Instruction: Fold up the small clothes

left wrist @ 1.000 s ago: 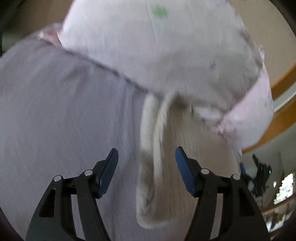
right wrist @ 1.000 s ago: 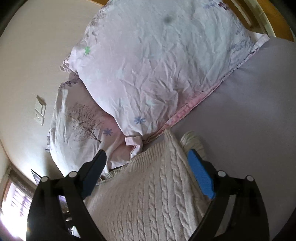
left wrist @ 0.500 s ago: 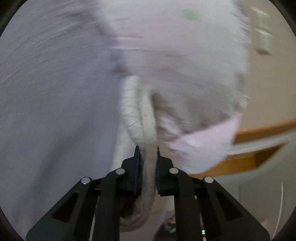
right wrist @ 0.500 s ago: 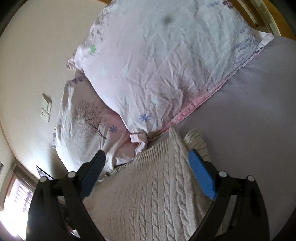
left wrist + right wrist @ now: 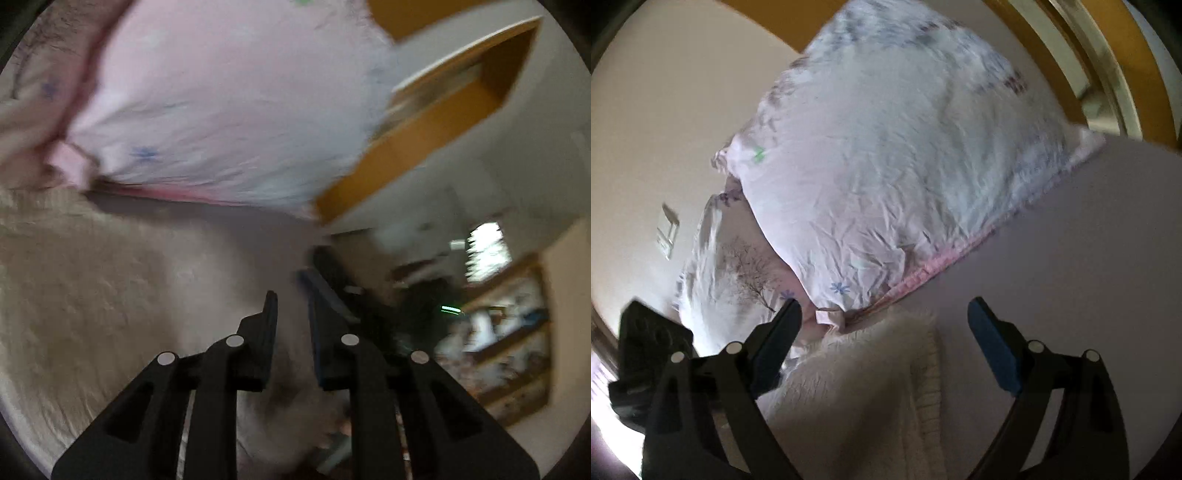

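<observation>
A cream cable-knit sweater [image 5: 81, 295] lies on the grey bed sheet [image 5: 1071, 258]. In the left wrist view my left gripper [image 5: 291, 306] is nearly shut, its jaws pinching a cream sleeve of the sweater that runs between them and hangs below. The view is blurred by motion. In the right wrist view my right gripper [image 5: 882, 314] is wide open and empty, hovering over the sweater [image 5: 857, 387] near its ribbed edge [image 5: 927, 380]. The other gripper's dark body [image 5: 646, 362] shows at lower left.
A pink floral pillow [image 5: 897, 177] lies just beyond the sweater, with a second tree-print pillow [image 5: 738, 266] behind it. A wooden bed frame [image 5: 424, 147] and cluttered shelves [image 5: 498, 332] stand at the right. A wall switch [image 5: 668, 236] is on the beige wall.
My left gripper shut on the sweater sleeve and swung with it, turning from the sheet toward the pillow and room. My right gripper stayed open and shifted slightly over the sweater.
</observation>
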`<control>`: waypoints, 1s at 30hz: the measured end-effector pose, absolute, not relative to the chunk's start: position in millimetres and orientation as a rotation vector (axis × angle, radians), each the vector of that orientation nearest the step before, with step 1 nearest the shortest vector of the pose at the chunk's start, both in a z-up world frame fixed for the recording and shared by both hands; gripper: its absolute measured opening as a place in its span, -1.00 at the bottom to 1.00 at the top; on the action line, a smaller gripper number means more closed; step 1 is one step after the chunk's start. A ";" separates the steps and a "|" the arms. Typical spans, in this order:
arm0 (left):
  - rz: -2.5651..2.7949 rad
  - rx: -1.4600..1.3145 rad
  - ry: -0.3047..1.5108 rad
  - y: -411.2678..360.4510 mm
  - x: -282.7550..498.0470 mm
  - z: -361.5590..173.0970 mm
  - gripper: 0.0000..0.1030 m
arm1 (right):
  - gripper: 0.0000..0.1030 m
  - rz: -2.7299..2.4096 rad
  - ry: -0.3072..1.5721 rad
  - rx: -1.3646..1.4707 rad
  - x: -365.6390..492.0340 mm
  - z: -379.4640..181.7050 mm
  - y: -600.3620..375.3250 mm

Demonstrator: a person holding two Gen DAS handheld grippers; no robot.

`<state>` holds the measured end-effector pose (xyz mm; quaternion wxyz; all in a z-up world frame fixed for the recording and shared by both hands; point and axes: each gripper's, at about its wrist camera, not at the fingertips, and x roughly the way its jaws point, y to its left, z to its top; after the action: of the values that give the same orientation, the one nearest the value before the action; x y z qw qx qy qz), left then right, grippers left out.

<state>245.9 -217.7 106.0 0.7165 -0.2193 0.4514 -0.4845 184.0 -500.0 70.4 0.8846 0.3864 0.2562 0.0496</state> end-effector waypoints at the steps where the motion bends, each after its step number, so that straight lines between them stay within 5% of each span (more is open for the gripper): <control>1: -1.095 -0.529 0.963 -200.8 242.7 112.0 -0.65 | 0.77 0.121 0.545 0.837 185.2 67.1 -504.1; 3: -1.053 -0.566 0.898 -165.3 239.5 121.4 -0.02 | 0.82 0.159 0.581 0.868 188.6 63.3 -507.0; 5: -0.899 -0.553 0.852 -123.2 235.8 124.0 0.31 | 0.90 0.203 0.649 0.877 195.8 59.4 -502.6; 14: -0.497 -0.348 1.072 -72.8 231.1 61.8 0.41 | 0.93 0.289 0.994 0.839 229.9 20.2 -460.1; 24: -0.522 -0.530 1.109 -108.6 255.1 21.6 0.56 | 0.76 0.307 0.996 0.697 226.4 20.8 -432.0; 26: -0.541 -0.566 1.084 -105.5 255.5 21.2 0.58 | 0.63 0.306 0.989 0.703 225.1 20.0 -433.5; 28: -0.567 -0.570 1.089 -112.7 257.7 22.2 0.57 | -0.03 0.292 0.990 0.694 224.4 16.9 -434.1; 30: -0.579 -0.539 1.108 -125.0 259.2 21.9 0.16 | -0.21 0.340 0.985 0.746 223.2 12.7 -433.8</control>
<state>259.2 -125.0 21.9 0.7771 -0.2492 0.5124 -0.2675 223.2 -433.8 12.7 0.8016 0.3480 0.4594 0.1587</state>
